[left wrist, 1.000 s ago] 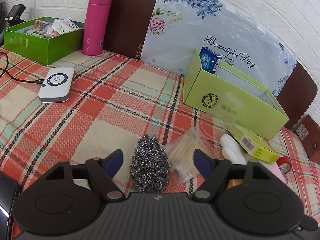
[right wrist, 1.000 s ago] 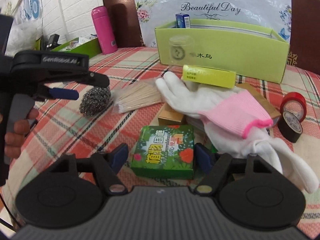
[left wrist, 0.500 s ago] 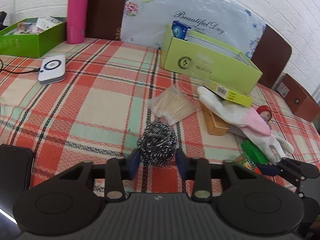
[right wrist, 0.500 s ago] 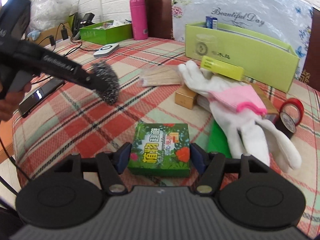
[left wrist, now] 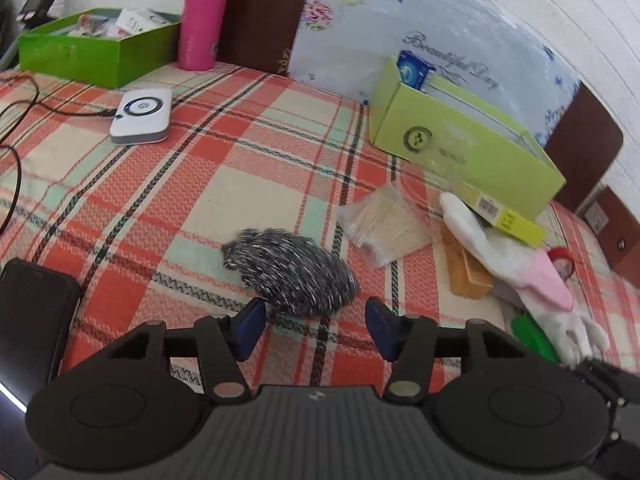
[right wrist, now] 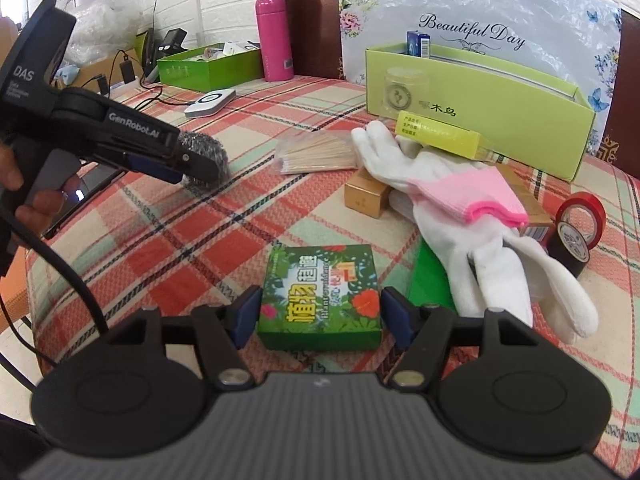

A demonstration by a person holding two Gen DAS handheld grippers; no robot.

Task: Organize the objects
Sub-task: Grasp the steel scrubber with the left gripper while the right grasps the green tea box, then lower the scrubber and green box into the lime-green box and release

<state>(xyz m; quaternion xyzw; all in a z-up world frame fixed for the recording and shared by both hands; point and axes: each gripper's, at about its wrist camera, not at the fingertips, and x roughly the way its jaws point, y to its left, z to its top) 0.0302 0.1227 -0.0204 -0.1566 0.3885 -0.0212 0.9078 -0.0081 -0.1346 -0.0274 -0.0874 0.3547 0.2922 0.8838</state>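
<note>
**A:** Left view: our left tongs (left wrist: 315,330) just eased apart. The steel scrubber (left wrist: 292,276) sits loose between them, well short of the light green box (left wrist: 460,152). Regripping, we guess?

**B:** Right view: our right tongs (right wrist: 320,316) straddle the green carton (right wrist: 320,296), also short of that box. Can't tell if they're squeezing it.

Left claw (left wrist: 314,326) angles downward, its jaws just opening, with a steel wool scourer (left wrist: 292,272) loose between the tips. Right claw (right wrist: 320,314) clamps a green box (right wrist: 320,292).
</note>
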